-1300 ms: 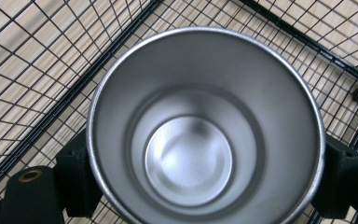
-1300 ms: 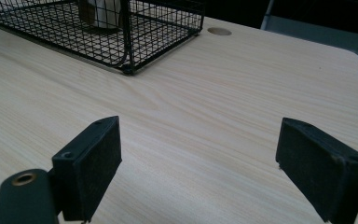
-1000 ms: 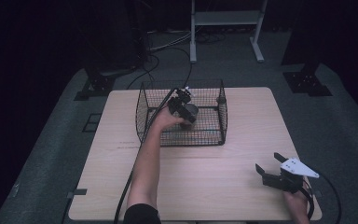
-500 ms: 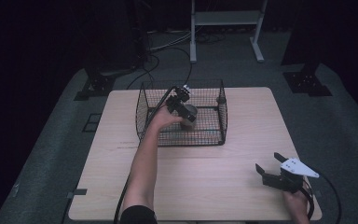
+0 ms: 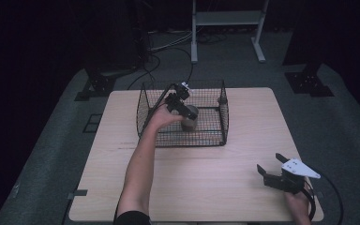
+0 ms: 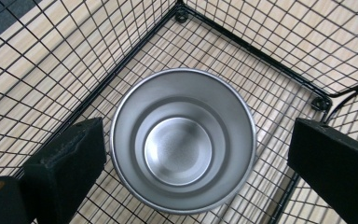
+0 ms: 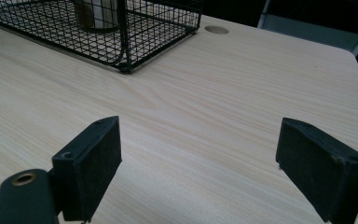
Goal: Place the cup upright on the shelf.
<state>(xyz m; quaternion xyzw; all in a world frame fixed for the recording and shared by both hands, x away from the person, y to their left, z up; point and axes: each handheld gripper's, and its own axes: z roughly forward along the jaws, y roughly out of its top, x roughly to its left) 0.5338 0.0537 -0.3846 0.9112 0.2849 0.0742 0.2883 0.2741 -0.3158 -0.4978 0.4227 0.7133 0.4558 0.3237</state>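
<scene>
My left gripper hangs released over the shiny steel cup in the black wire basket. I'd centre the jaws around its rim before closing; my right gripper rests unclenched, empty, near the surface's front right corner.

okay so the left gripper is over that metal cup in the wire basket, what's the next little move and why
Probably lift the left gripper straight up. Its jaws stand wide either side of the metal cup, not touching it, and the cup sits upright on the floor of the wire basket, so it looks released. A sideways move risks tipping it.
</scene>
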